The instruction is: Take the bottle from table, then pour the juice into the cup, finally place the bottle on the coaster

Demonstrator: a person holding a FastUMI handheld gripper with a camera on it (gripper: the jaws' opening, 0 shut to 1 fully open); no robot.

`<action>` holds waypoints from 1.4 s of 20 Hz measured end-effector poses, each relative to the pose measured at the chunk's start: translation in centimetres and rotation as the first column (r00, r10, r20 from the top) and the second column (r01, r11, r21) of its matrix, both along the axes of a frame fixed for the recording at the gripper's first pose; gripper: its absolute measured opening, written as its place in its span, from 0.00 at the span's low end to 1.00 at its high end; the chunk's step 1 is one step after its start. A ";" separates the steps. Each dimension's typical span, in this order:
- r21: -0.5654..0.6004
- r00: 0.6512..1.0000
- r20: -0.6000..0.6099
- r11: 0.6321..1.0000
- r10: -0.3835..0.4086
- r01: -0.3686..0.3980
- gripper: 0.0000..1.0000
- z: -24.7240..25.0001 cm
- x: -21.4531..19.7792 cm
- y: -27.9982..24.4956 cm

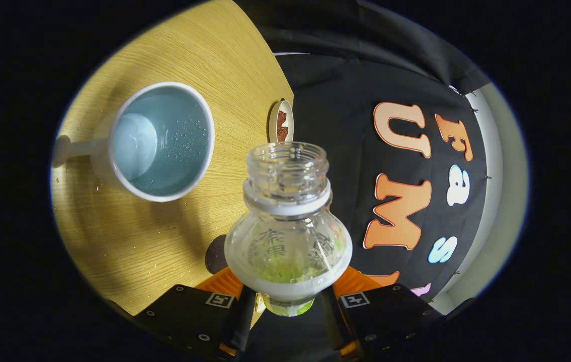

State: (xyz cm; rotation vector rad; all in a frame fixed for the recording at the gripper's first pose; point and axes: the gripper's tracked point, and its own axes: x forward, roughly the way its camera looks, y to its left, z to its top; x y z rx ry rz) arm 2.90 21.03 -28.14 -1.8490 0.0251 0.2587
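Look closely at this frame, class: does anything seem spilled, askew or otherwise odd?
Small droplets speckle the table beside the cup and cling inside its wall, suggesting splashes. The bottle, clamped between the gripper fingers, is uncapped. The coaster sits beyond it at the table's edge.

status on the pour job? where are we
Done: the bottle is off the table, clamped between the gripper fingers, cap off. In hand: it is tipped, mouth beside the cup, not over it; droplets speckle the cup's inside, so some pouring may have happened. Left: set the bottle on the coaster beyond its mouth.
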 end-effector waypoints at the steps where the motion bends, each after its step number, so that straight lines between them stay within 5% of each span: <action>1: -0.011 1.000 0.004 1.000 0.003 -0.003 0.62 0.1 0.1 0.0; 28: -0.172 0.996 0.025 0.982 0.080 -0.075 0.61 0.0 1.0 0.4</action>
